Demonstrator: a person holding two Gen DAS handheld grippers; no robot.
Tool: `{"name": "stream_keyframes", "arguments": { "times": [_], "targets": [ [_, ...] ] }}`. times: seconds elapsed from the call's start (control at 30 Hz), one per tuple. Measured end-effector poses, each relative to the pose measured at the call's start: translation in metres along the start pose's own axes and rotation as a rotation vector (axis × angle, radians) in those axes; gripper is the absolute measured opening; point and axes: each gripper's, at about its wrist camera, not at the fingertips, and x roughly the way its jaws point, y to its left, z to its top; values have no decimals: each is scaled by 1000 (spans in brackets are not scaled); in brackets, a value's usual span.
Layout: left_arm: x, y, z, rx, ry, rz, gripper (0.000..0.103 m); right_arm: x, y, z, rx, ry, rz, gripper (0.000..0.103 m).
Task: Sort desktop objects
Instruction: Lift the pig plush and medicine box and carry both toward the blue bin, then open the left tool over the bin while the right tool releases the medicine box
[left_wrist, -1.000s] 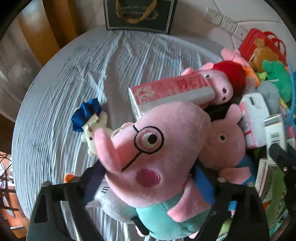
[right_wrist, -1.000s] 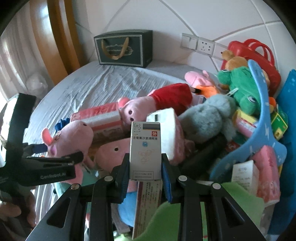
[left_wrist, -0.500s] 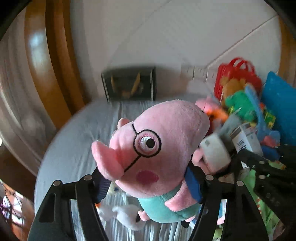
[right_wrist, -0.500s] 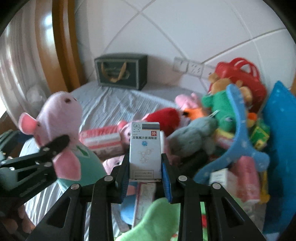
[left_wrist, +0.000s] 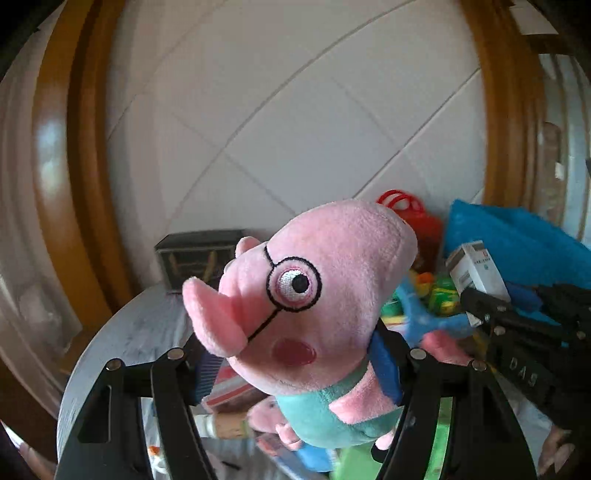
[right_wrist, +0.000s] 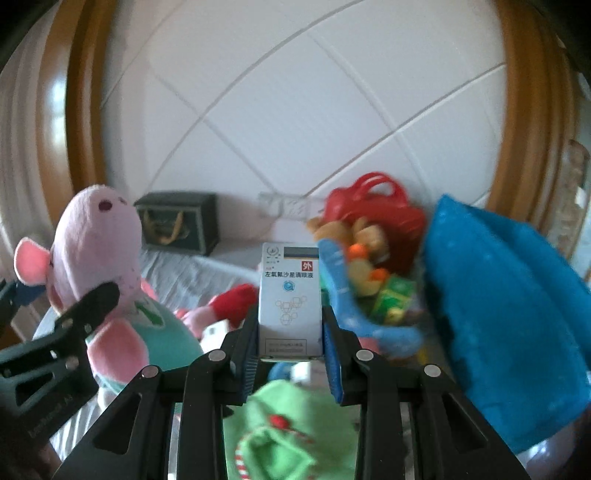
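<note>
Pink pig plush (left_wrist: 314, 295) clamped in left tongs (left_wrist: 295, 373); right tongs (right_wrist: 290, 354) grip medicine box (right_wrist: 289, 295).

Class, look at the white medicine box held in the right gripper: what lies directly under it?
Under the medicine box lies a green plush, blurred, and something blue and white; the right gripper covers the rest.

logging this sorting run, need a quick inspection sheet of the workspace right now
surface: round table under a grey cloth.
job's things: pink pig toy and small white box, both held up off the table.
clutter: heap of soft toys, red basket, blue cushion, green cloth.
grippers: left gripper shut on the pig toy; right gripper shut on the box.
cables: nothing seen.
surroundings: white tiled wall, wall sockets, dark gift box, wooden frame.
</note>
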Motion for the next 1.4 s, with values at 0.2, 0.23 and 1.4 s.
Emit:
{"name": "stream_keyframes", "arguments": {
  "times": [0.2,0.23,1.4],
  "targets": [
    [-16,-67,26,11,-62,-47,69,-37,-79,9,57,-68,-72,30],
    [-22,-85,33,17,-86,-45,69,-41,-92,10,62,-80,-80,30],
    [81,-551,35,197,484,-220,70,5,-595,-78,21,297,-185,30]
  ]
}}
